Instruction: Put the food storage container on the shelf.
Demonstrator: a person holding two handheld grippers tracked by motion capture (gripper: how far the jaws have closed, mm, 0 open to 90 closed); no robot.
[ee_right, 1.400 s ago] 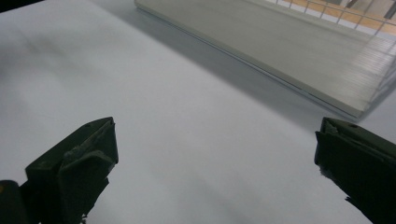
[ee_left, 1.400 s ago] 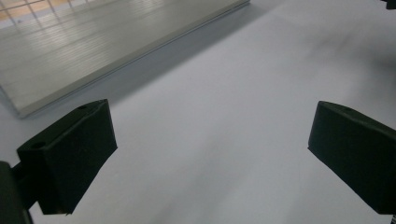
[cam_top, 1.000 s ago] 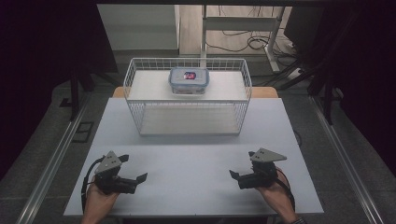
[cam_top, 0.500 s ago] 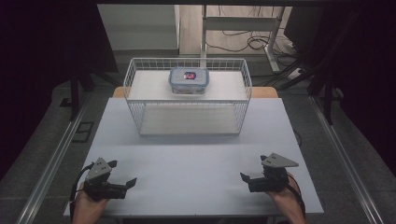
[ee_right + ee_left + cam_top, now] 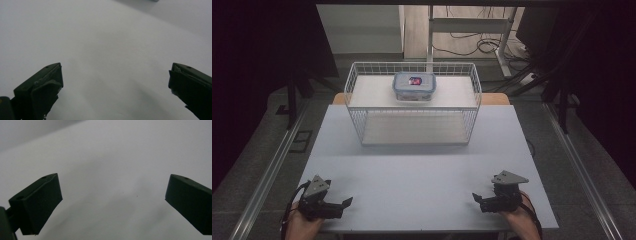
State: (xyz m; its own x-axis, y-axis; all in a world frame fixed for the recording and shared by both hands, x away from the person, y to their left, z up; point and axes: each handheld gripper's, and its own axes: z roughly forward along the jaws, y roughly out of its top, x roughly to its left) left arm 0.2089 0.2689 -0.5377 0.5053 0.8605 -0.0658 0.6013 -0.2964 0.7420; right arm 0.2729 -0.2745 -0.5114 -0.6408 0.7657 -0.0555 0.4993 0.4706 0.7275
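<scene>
A white wire basket (image 5: 354, 95) stands at the far middle of the white table (image 5: 422, 170). Inside it lies a clear lidded container (image 5: 414, 85) with something red and blue in it. My left gripper (image 5: 346, 202) rests near the front left corner of the table, open, with only bare tabletop between its jaws, as the left gripper view (image 5: 113, 192) confirms. My right gripper (image 5: 476, 199) sits near the front right corner, also open and holding nothing (image 5: 115, 77). Both point inward, far from the basket.
Black-draped frames flank the table on both sides. A metal rail (image 5: 267, 170) runs along the floor at the left and another at the right (image 5: 584, 170). Cables and a desk leg (image 5: 492, 45) lie on the floor behind the basket.
Both grippers have drawn back toward the front edge of the table and slightly outward. Their jaws stay open. The basket and container have not moved.
</scene>
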